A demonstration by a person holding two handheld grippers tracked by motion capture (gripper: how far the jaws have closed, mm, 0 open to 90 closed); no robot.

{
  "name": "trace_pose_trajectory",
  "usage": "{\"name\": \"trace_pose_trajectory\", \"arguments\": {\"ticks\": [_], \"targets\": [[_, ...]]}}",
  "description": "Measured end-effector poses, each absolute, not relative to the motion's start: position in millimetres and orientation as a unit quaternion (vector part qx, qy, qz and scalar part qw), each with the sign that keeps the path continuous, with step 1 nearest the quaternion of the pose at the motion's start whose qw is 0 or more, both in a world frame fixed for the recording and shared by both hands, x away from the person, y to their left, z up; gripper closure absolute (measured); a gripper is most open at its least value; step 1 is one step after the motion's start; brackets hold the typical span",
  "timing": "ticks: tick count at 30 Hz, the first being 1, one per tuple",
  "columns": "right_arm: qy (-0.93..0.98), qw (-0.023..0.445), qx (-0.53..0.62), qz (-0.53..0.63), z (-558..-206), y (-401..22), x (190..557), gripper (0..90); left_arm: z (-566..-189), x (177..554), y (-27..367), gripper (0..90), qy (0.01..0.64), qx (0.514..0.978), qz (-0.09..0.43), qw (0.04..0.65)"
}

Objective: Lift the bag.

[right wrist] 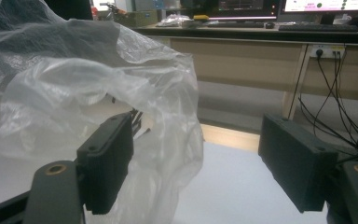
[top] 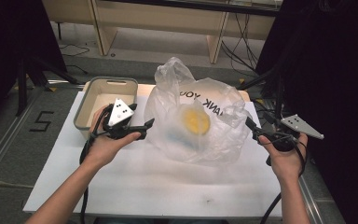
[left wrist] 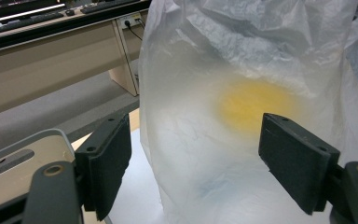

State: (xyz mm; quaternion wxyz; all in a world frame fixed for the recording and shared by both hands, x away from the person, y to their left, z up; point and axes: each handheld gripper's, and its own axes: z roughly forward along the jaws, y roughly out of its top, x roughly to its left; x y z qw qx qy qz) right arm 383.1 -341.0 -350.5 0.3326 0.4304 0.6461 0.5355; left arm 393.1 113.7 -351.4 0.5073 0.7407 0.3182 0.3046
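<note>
Two grippers flank a clear plastic bag (top: 200, 121) that sits puffed up at the centre of the high view, on the white table (top: 135, 182). Inside it we see a blurred yellow shape (top: 196, 121), too hazy to name. Dark lettering shows, turned upside down, on the bag's upper part.

At the left of the frame we hold the left gripper (top: 147, 128), its jaws spread, tips just beside the bag's left wall. In the left gripper view the bag (left wrist: 242, 116) fills the gap between the two black jaws, but the pads do not press on it.

At the right of the frame we hold the right gripper (top: 254, 130), its jaws also wide apart. In the right gripper view a fold of the bag (right wrist: 98, 93) lies against the left-hand jaw, while the other jaw stands clear of it.

Behind the left hand (top: 105, 144), at the upper left of the table, stands a grey bin (top: 105, 88) with a beige inside.
</note>
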Motion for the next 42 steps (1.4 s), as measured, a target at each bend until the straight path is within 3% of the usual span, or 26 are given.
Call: {"name": "trace_pose_trajectory", "arguments": {"ticks": [42], "targets": [[0.737, 0.246, 0.38, 0.502, -421.7, -328.6, 327.3, 26.2, -406.2, 344.8, 148.5, 20.3, 0.305, 0.783, 0.239, 0.487]]}}
